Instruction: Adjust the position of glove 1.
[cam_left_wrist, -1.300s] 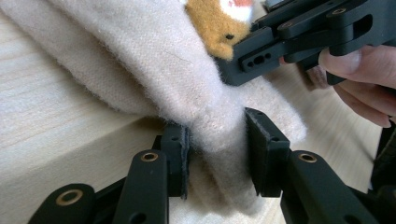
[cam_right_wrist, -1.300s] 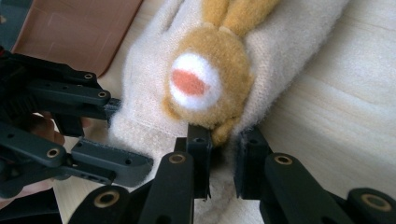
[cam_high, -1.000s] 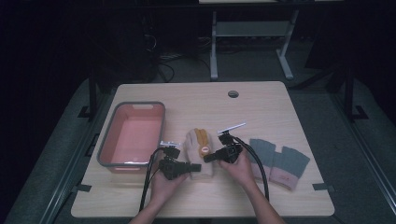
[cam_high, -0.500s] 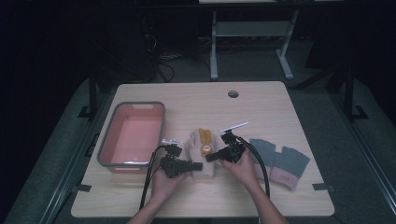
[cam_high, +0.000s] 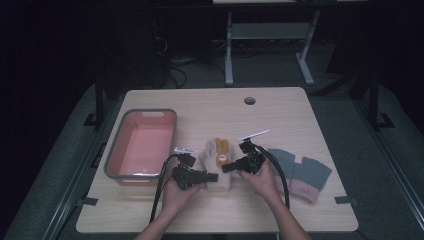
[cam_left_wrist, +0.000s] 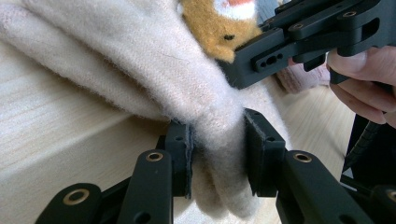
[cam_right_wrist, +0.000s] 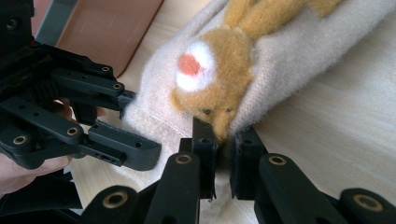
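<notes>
Landmark: a cream knit glove (cam_high: 216, 162) with an orange plush animal face (cam_high: 221, 156) sewn on it lies on the light wooden table (cam_high: 210, 112), a little nearer the person's edge than the middle.
Left gripper (cam_high: 209, 177): at the glove's near-left corner, jaws clamped on a fold of cream knit, seen pinched between the pads in the left gripper view (cam_left_wrist: 219, 140).
Right gripper (cam_high: 226, 167): at the glove's right side, jaws drawn together on the knit edge just beneath the plush face, shown close in the right gripper view (cam_right_wrist: 223, 140).
Hands: the left hand (cam_high: 176, 196) and right hand (cam_high: 262, 182) come in from the near edge, one either side of the glove.
Bin: a pink tub with a grey rim (cam_high: 141, 145) sits left of the glove, close to the table's left edge.
Second pair: grey gloves (cam_high: 300, 171) lie right of the glove, near the right edge.
Small items: a white stick-like object (cam_high: 254, 134) rests just beyond the glove to its right; a small metallic piece (cam_high: 185, 150) lies between glove and tub; neither can be identified.
Open room: bare tabletop stretches beyond the glove up to a round cable hole (cam_high: 249, 100) by the far edge.
Writing: a pinkish patch on a grey cuff (cam_high: 300, 187) is too small to read.
</notes>
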